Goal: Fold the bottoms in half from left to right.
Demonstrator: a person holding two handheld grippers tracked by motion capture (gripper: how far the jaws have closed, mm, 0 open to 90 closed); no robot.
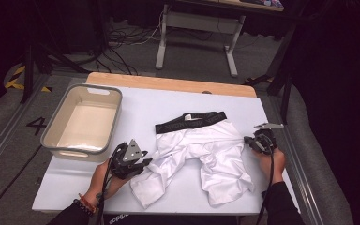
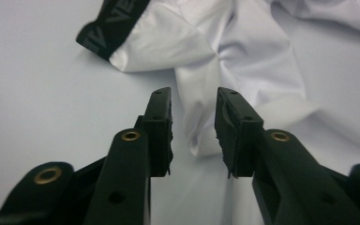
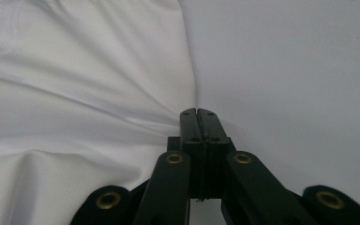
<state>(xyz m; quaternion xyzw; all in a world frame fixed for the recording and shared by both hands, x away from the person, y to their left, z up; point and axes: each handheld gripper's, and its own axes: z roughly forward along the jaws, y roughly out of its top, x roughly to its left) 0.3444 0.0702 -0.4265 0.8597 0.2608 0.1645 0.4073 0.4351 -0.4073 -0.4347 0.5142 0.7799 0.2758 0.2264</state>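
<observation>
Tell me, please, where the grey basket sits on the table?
In the high view, the grey basket sits at the table's left side, left of the white shorts.

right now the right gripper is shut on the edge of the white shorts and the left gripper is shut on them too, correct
Not quite. The right gripper is shut on the edge of the white shorts, but the left gripper is open: the left gripper view shows its jaws standing apart, with a fold of the shorts lying between them and no pad pressing on it.
</observation>
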